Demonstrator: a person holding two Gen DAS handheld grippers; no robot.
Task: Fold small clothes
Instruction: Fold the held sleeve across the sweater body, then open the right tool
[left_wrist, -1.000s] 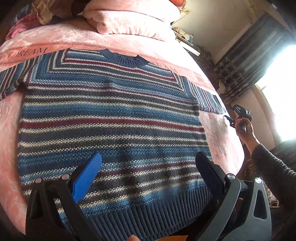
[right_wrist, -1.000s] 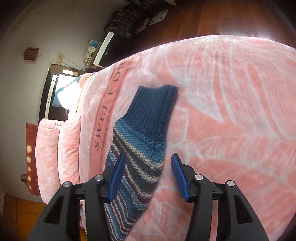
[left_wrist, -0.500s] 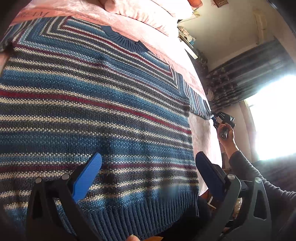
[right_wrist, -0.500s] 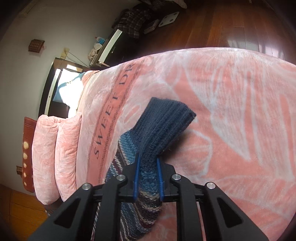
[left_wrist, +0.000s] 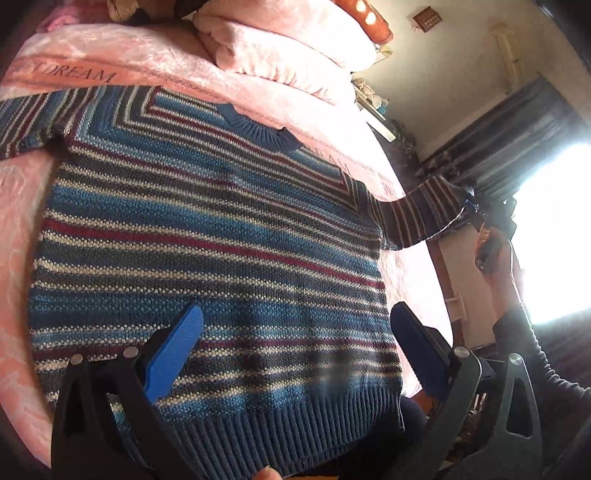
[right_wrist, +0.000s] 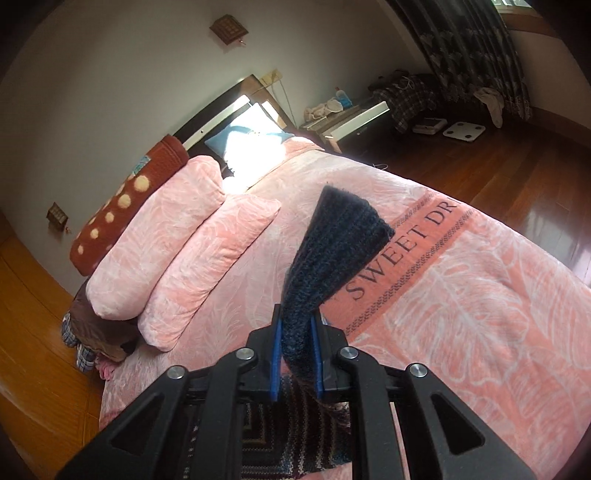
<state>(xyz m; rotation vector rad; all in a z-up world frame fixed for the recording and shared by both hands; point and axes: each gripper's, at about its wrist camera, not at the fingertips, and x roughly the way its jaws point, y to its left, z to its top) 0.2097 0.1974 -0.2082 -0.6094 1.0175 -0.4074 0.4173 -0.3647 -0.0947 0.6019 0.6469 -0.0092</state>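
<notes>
A striped knit sweater (left_wrist: 207, 236) in blue, maroon, white and grey lies flat, front up, on a pink bedspread (left_wrist: 122, 59). My left gripper (left_wrist: 295, 339) hovers open above its lower hem, with nothing between the blue pads. The sweater's right sleeve (left_wrist: 421, 214) is lifted off the bed, stretched toward a person's hand (left_wrist: 491, 247) holding my right gripper. In the right wrist view my right gripper (right_wrist: 295, 332) is shut on the sleeve's dark blue ribbed cuff (right_wrist: 340, 243), which sticks up past the pads.
Pink pillows (right_wrist: 177, 236) and a red dotted bolster (right_wrist: 125, 199) lie at the head of the bed. A bedside table (right_wrist: 347, 122), a wooden floor (right_wrist: 498, 170) with a scale, dark curtains (right_wrist: 465, 44) and a bright window (left_wrist: 554, 229) surround the bed.
My right gripper closed on the sleeve cuff and raised it off the bedspread, swinging to face the pillows. My left gripper stayed open while its view shifted over the sweater body.
</notes>
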